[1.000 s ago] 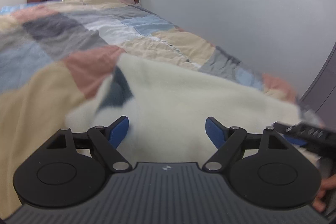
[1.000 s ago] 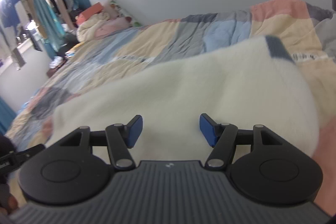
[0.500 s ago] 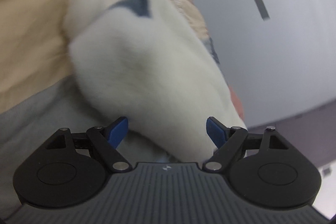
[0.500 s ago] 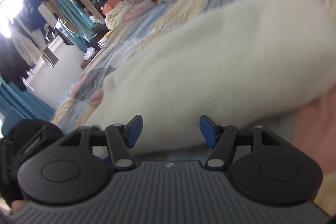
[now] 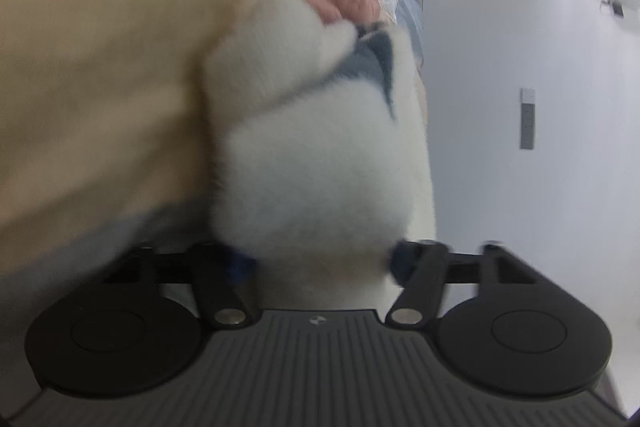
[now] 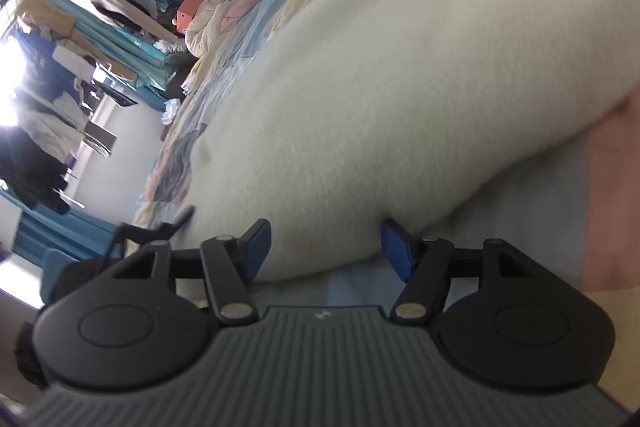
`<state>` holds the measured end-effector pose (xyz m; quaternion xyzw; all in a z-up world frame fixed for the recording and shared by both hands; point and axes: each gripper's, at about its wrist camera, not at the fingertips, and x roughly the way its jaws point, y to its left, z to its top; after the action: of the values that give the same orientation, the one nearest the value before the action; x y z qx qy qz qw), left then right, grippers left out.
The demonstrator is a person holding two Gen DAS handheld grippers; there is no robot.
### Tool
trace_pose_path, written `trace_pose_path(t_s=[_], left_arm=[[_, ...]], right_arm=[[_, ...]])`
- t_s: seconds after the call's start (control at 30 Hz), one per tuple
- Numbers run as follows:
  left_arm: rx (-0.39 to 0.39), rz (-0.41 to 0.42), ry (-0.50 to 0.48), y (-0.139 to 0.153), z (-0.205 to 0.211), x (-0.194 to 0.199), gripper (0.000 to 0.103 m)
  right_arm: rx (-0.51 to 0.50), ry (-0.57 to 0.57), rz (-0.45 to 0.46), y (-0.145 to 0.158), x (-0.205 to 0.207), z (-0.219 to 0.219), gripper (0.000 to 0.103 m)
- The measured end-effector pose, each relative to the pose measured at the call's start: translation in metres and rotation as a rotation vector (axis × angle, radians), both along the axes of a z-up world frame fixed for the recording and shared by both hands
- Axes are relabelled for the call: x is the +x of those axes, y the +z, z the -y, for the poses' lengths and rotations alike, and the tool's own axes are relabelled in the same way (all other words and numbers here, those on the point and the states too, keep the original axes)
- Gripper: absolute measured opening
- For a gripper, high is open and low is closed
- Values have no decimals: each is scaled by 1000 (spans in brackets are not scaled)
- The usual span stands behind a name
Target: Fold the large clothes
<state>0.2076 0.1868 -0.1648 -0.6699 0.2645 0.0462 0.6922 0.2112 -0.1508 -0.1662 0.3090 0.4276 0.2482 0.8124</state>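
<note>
A thick white fleece garment (image 5: 320, 167) with a dark grey-blue patch (image 5: 368, 63) lies on a patchwork quilt (image 5: 100, 47). My left gripper (image 5: 320, 263) is low at one end of it. Its jaws are closing, with the fleece bulging between the blue pads; motion blur hides any firm squeeze. In the right wrist view the same garment (image 6: 400, 87) stretches away over the quilt (image 6: 540, 195). My right gripper (image 6: 326, 247) stands open, with the near edge of the fleece between its fingers. A black part of the other gripper (image 6: 160, 227) shows at the left.
A pale wall (image 5: 520, 27) runs along the far side of the bed. A clothes rack with hanging garments (image 6: 80, 27) stands beyond the bed's end. A heap of bedding and an orange box (image 6: 200, 3) sit at the head.
Both grippers have dropped and rolled, down to the edge of the fleece. The left jaws have narrowed around the fleece; the right jaws keep the same width.
</note>
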Motion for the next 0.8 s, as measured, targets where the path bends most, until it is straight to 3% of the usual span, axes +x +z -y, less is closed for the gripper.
trace_pose_path(t_s=[0.07, 0.13, 0.17, 0.3, 0.5, 0.67, 0.8], left_arm=[[43, 12, 1, 6, -1, -2, 46], [86, 28, -3, 13, -1, -4, 40], [100, 47, -1, 14, -2, -8, 38], [126, 94, 3, 22, 0, -11, 36], [103, 97, 7, 22, 4, -12, 36], [95, 95, 6, 20, 1, -10, 36], [85, 90, 9, 20, 1, -13, 36]], right_arm=[[28, -11, -22, -3, 2, 2, 71], [77, -27, -51, -7, 5, 6, 86], [102, -37, -65, -9, 7, 8, 88], [269, -58, -128, -17, 15, 15, 89], [339, -124, -174, -30, 36, 15, 89], [557, -297, -278, -52, 35, 47, 89], [626, -391, -319, -60, 18, 64, 87]])
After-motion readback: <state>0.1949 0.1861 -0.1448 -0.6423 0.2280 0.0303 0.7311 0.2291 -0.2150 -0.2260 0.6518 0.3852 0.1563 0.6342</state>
